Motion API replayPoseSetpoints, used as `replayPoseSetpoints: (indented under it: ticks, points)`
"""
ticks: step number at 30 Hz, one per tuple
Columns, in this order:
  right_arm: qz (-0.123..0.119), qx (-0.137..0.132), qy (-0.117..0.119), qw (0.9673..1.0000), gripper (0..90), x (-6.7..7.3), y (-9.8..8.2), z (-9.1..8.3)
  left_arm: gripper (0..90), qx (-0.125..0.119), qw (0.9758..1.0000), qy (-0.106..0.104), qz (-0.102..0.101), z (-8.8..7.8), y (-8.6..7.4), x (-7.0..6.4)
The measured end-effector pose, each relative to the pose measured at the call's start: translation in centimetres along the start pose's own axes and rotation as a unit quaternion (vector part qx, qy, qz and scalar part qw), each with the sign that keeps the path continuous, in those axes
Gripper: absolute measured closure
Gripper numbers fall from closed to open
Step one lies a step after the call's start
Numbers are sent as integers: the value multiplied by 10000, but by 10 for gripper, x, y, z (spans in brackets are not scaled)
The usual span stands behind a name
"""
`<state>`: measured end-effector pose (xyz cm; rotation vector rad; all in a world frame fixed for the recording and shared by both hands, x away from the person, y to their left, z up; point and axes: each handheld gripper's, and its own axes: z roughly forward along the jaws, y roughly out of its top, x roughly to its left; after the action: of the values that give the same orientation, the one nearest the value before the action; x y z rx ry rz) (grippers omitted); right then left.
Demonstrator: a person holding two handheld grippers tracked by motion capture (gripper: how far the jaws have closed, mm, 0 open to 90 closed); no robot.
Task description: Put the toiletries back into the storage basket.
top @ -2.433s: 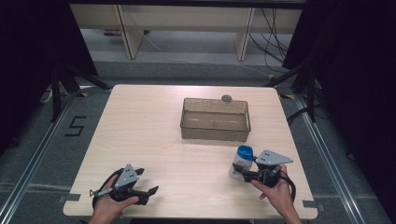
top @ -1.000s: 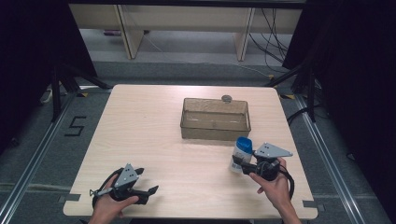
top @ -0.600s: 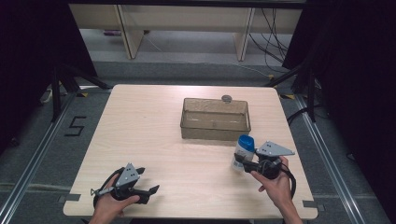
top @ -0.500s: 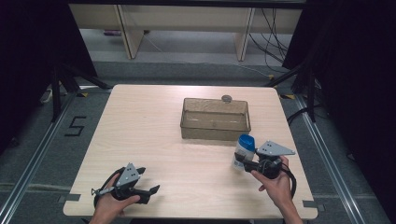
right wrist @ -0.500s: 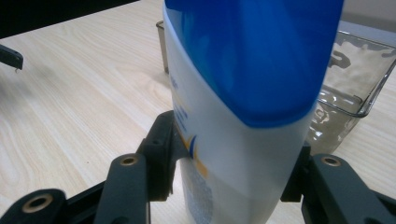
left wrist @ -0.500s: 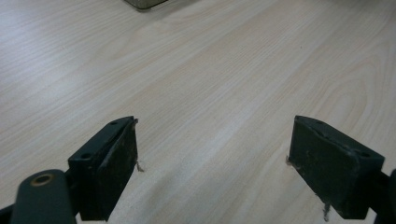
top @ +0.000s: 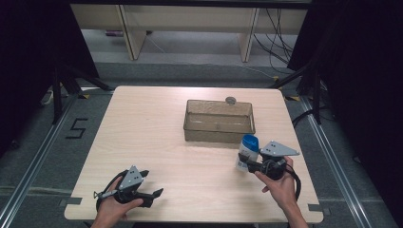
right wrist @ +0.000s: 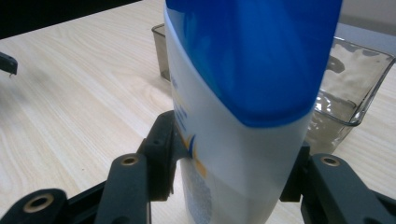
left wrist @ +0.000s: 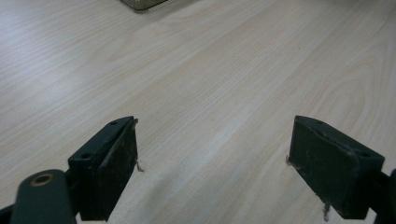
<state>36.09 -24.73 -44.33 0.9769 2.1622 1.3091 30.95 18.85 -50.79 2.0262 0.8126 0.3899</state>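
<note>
A white bottle with a blue cap (top: 248, 150) stands upright just in front of the clear plastic bin (top: 218, 121), near the table's right side. My right gripper (top: 247, 165) is shut on the bottle's lower body; in the right gripper view both black jaws press on the bottle (right wrist: 243, 116). My left gripper (top: 154, 190) rests low at the table's front left, open, with bare wood between its pads (left wrist: 116, 161).
The clear bin (right wrist: 348, 93) holds nothing I can make out. A small round grey object (top: 231, 100) lies behind the bin's far rim. The wooden table (top: 142, 128) has free room on its left half.
The right gripper and bottle have shifted slightly toward the bin and the bottle stands more upright than at the start. The left gripper has barely moved.
</note>
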Motion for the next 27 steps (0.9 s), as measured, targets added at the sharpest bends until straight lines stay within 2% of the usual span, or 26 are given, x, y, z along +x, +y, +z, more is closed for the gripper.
replayPoseSetpoints:
  ticks: [1, 3, 4, 5, 6, 7, 8, 9, 11, 13, 14, 16, 19, 20, 21, 22, 24, 25, 26, 27]
  points:
    - [136, 33, -26, 9999, 525, 2, 1, 0, 152, 42, 10000, -10, 17, -1, 1, 0]
    - [35, 18, -45, 10000, 525, 0, 3, 0, 152, 42, 10000, -15, 40, -1, 1, 0]
    - [100, 64, -31, 9999, 526, 0, 5, -1, 152, 100, 9999, -1, 103, -1, 1, 1]
    - [87, 8, -61, 9999, 526, 0, 7, 0, 152, 34, 10000, 6, 22, 0, 1, 0]
    - [173, 46, -30, 9998, 527, -1, 11, 0, 152, 17, 10000, -10, 18, 0, 0, 0]
    - [173, 46, -30, 9998, 527, -1, 11, 0, 152, 41, 10000, -28, 13, -1, 0, 0]
    - [45, -20, -47, 10000, 527, -4, 12, 2, 152, -15, 10000, 8, 13, 0, -1, 0]
    - [128, 23, -99, 9999, 527, -3, 15, 1, 152, 68, 10000, 33, 33, -2, 0, 0]
    - [38, -22, -113, 9999, 528, -5, 20, 1, 152, 52, 10000, 44, 10, -2, -1, 0]
    - [70, -41, -131, 9999, 528, -5, 23, 1, 152, 127, 9998, -8, 148, -3, 0, 2]
    - [26, -62, -145, 9999, 529, -5, 27, 0, 152, 29, 10000, 14, 50, -2, 0, 0]
    - [55, -91, -159, 9998, 529, -5, 30, 0, 152, 65, 9999, 12, 103, -2, 0, 0]
    - [144, -88, -135, 9998, 530, -5, 33, 0, 152, 46, 10000, -18, 65, -2, 0, 0]
    - [29, -66, -159, 9998, 530, -7, 35, 0, 152, 74, 9999, 28, 116, -3, 0, 1]
    - [110, -91, -184, 9997, 530, -7, 36, 0, 152, 115, 9998, 39, 169, -3, 0, 1]
    - [23, -120, -240, 9996, 530, -9, 37, 0, 152, 73, 9999, 56, 118, -4, 1, 0]
    - [186, -112, -253, 9994, 531, -10, 40, 0, 152, 33, 10000, 31, 85, -3, 1, -1]
    - [68, -101, -266, 9996, 531, -13, 41, -1, 152, 38, 10000, 25, 85, -3, 1, -1]
    - [167, -144, -285, 9993, 531, -12, 42, 0, 152, 16, 10000, 3, 57, -2, 0, -1]
    - [130, -188, -318, 9992, 531, -14, 43, 0, 152, 41, 10000, -42, 53, -2, 0, -1]
